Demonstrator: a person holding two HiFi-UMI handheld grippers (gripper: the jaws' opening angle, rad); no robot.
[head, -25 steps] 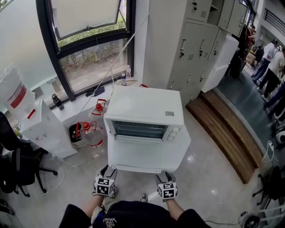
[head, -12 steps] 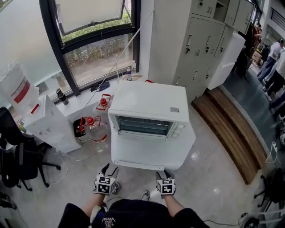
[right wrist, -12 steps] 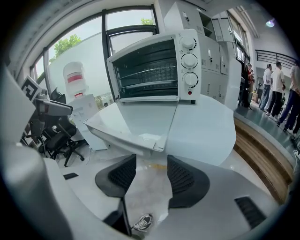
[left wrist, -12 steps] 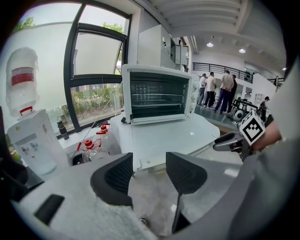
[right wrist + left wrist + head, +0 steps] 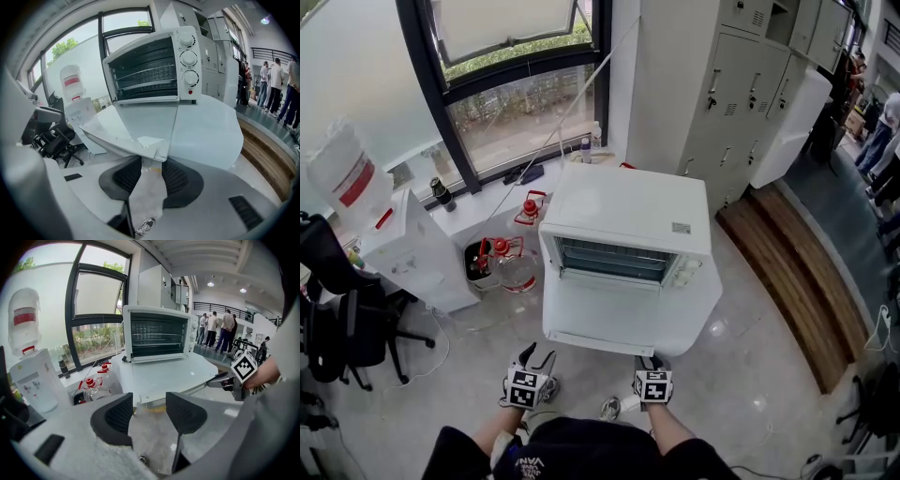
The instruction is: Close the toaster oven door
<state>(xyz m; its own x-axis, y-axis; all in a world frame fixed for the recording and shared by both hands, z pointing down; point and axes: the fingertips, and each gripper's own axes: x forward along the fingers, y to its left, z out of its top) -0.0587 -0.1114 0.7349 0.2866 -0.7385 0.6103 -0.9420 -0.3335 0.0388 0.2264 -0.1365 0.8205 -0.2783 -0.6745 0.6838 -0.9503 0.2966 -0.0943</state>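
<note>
Nearest, the left gripper [image 5: 149, 411] hangs with its fingers wide apart and empty, just short of the door's [image 5: 614, 314] front edge. The right gripper's [image 5: 151, 169] fingers are closing around that edge at its right corner, not yet pinching. The door lies folded down flat before the toaster oven [image 5: 628, 211] on the white worktop [image 5: 206, 136].

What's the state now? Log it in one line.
toaster oven door: open, flat | right gripper: jaws closing at door's front edge, not clamped | left gripper: open, empty, short of door
</note>
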